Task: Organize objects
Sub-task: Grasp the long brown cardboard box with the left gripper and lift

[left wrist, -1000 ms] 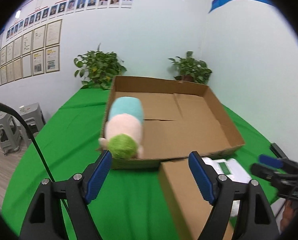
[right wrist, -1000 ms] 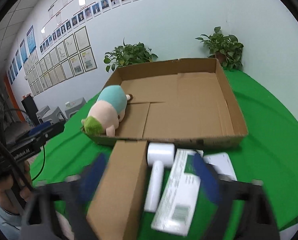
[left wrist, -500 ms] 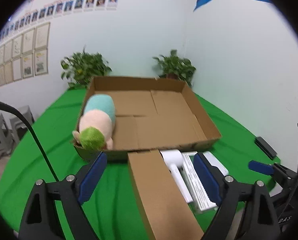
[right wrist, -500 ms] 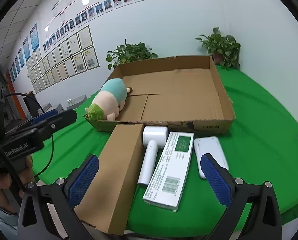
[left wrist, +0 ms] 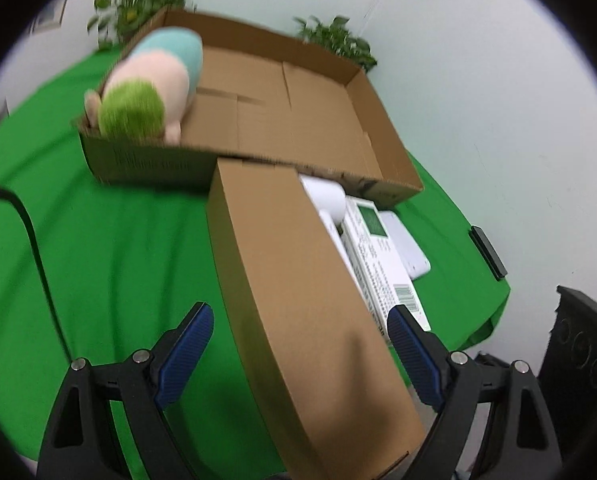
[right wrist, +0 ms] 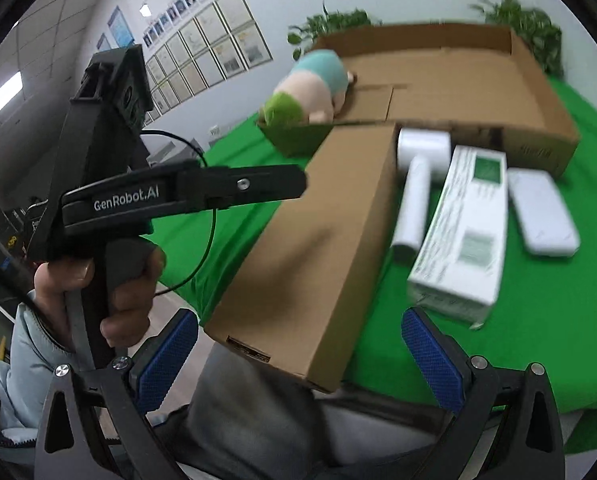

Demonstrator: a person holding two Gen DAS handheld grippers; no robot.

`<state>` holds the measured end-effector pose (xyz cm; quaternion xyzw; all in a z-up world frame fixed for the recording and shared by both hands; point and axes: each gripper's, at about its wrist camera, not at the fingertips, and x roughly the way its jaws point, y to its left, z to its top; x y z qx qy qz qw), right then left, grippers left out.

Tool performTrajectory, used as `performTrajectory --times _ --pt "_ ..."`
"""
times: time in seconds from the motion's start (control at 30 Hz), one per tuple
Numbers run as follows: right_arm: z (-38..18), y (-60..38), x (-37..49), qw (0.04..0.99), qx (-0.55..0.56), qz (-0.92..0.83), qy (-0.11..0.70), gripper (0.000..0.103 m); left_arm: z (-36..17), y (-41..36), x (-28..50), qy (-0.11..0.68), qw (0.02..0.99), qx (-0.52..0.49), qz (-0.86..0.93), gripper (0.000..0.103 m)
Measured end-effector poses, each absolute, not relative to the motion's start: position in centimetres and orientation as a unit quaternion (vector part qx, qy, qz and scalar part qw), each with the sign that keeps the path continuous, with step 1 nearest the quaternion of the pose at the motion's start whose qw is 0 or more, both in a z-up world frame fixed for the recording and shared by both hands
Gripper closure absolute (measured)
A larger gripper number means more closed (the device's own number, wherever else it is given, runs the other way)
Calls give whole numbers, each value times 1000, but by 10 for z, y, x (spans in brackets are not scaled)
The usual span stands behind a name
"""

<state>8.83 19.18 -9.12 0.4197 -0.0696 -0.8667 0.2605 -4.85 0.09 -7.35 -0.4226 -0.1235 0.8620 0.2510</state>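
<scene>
Your left gripper has its jaws spread wide, straddling the near end of the long closed cardboard box without the blue pads touching it. That box lies flat at the table's near edge, long axis running from you toward the open tray; its near end overhangs the green cloth and is cut off low in the left view. Your right gripper is spread wide too, nothing pinched, hanging off the near edge just short of that overhanging end. Your left hand wraps the other tool's handle.

Just right of the box, a white handled device, head toward the tray, partly hidden behind the box in the left view. Next the white-and-green carton, then a flat white device, all lengthwise alike; print blurred.

Farther back, the open cardboard tray holds a plush toy in its left near corner, green end toward you. Potted plants beyond, smeared.
</scene>
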Motion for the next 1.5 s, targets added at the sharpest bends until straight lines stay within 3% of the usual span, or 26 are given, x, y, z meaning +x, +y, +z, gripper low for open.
performTrajectory --times 0.17,0.27,0.77,1.5 --pt "-106 173 78 265 435 -858 -63 0 -84 2 -56 -138 271 -441 845 15" --pt "-111 159 73 262 443 -857 -37 0 -90 5 -59 -144 295 -462 824 20" --pt "-111 147 72 247 450 -858 -11 0 -102 9 -43 -151 307 -499 796 20" --pt "-100 145 89 244 426 -871 -11 2 -84 5 -29 -136 304 -466 820 24"
